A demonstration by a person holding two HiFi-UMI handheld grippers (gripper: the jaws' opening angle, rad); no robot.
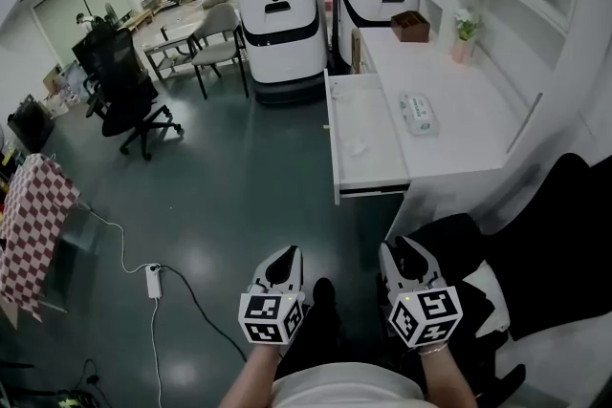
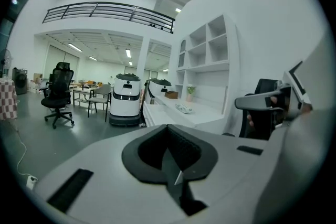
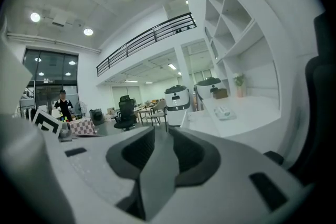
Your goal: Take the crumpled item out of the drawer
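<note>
The crumpled item [image 1: 356, 148] lies inside the open drawer [image 1: 382, 175], a small pale lump on the drawer's white floor, nearer the drawer front than the bench [image 1: 459, 100]. It is too small in the head view to tell its long axis or which way it points, and neither gripper view shows it clearly. The drawer stands pulled out from the bench's side toward the green floor [image 1: 239, 186].

Both grippers hang low in the head view, side by side and well apart from the drawer, pointing up the picture toward it. The left gripper [image 1: 286, 256] has its fingers together with nothing between them. The right gripper [image 1: 398, 249] has its fingers apart, and only the floor and room show through the gap.

On the bench a tissue pack [image 1: 418, 113] lies just beyond the drawer, with a brown box [image 1: 409, 26] and a small potted plant [image 1: 465, 32] farther along. Two white wheeled robots [image 1: 280, 24] stand at the far end of the drawer, and a black office chair [image 1: 126, 96] stands out on the floor.
</note>
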